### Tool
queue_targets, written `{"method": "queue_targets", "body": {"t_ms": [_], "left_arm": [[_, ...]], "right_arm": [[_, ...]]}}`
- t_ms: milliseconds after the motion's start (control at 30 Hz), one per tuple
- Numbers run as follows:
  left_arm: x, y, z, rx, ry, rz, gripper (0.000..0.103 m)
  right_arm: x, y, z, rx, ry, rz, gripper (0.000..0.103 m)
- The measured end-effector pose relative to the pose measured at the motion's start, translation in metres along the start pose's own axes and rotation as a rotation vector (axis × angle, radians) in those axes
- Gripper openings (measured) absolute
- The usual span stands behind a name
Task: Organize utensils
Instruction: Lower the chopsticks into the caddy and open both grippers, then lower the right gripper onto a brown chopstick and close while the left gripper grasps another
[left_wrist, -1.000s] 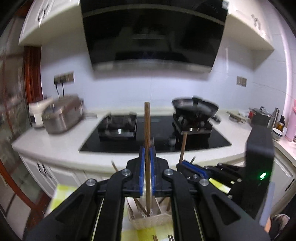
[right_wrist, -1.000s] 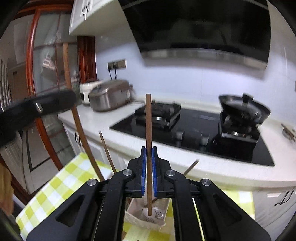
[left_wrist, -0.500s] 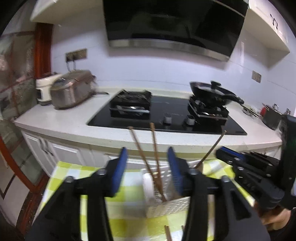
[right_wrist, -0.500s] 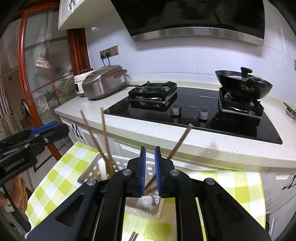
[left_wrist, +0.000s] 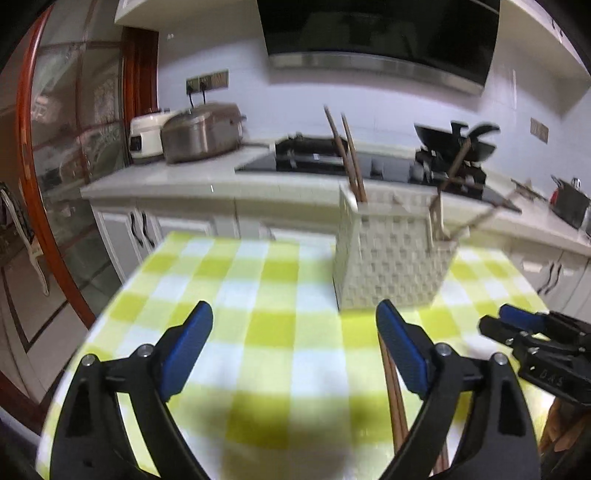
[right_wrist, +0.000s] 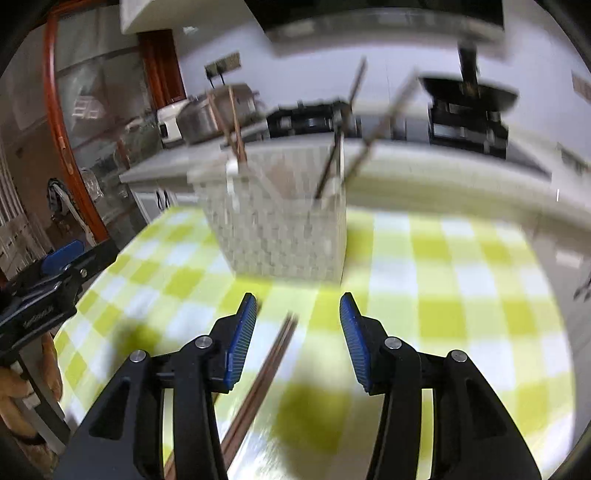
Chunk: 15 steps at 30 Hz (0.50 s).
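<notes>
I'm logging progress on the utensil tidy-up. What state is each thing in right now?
left gripper: open, empty, jaws just widened.
right gripper: open, empty, jaws just widened.
white woven basket: upright on the checked tablecloth, holding chopsticks.
chopsticks in basket: standing, leaning.
loose chopsticks: lying flat on the tablecloth.

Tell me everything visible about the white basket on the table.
The white basket is a rectangular holder with woven-looking, probably plastic walls and an open top. It stands upright on the green-and-white checked tablecloth. Several brown chopsticks lean inside it, two at its left end, others at its right. No gripper touches it.
</notes>
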<state>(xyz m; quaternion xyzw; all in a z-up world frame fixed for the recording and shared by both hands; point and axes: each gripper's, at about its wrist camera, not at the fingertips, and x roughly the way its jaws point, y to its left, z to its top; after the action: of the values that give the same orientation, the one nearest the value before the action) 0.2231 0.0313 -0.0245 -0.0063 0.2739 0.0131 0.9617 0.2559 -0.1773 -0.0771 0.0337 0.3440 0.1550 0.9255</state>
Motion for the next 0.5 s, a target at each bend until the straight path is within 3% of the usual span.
{"method": "queue_targets", "body": {"t_ms": [267, 500], "left_arm": [[0.008, -0.008, -0.038, 0.024, 0.043, 0.006, 0.087], [0.022, -0.008, -0.046, 0.025, 0.049, 0.010, 0.087]], "right_arm": [[0.016, 0.006, -0.031, 0.040, 0.067, -0.039, 0.046], [0.019, 0.003, -0.037, 0.093, 0.049, -0.068, 0.046]]}}
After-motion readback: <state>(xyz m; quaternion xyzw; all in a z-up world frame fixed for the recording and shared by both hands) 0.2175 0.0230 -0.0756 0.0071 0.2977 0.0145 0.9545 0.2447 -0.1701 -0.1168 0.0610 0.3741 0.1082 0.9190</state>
